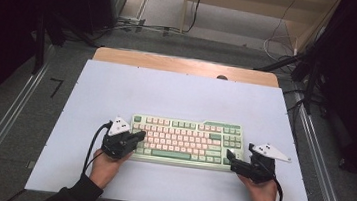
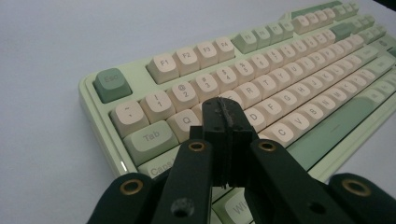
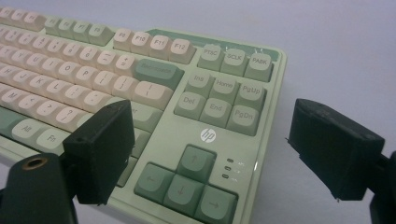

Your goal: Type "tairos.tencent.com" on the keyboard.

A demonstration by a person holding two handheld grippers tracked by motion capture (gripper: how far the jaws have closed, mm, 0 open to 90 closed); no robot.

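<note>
The keyboard (image 1: 185,141), pale green with cream and green keys, lies flat on the white table (image 1: 177,95), on the half nearer the person, and sits between the two claws. At its left end the left gripper (image 1: 137,137) leans in over the keys, its jaws clenched tight together with nothing between them; in the left gripper view the closed tips (image 2: 224,116) sit over the letter rows just beyond the Q key, though whether they press a key or hover a hair above it I cannot tell from this angle. At the right end the right gripper (image 1: 230,159) is released, its jaws standing wide apart: in the right gripper view one jaw hangs over the keys beside the arrow cluster, the other out past the keyboard's right edge over bare table. A hand (image 1: 104,168) in a dark sleeve holds each claw from the near side.
</note>
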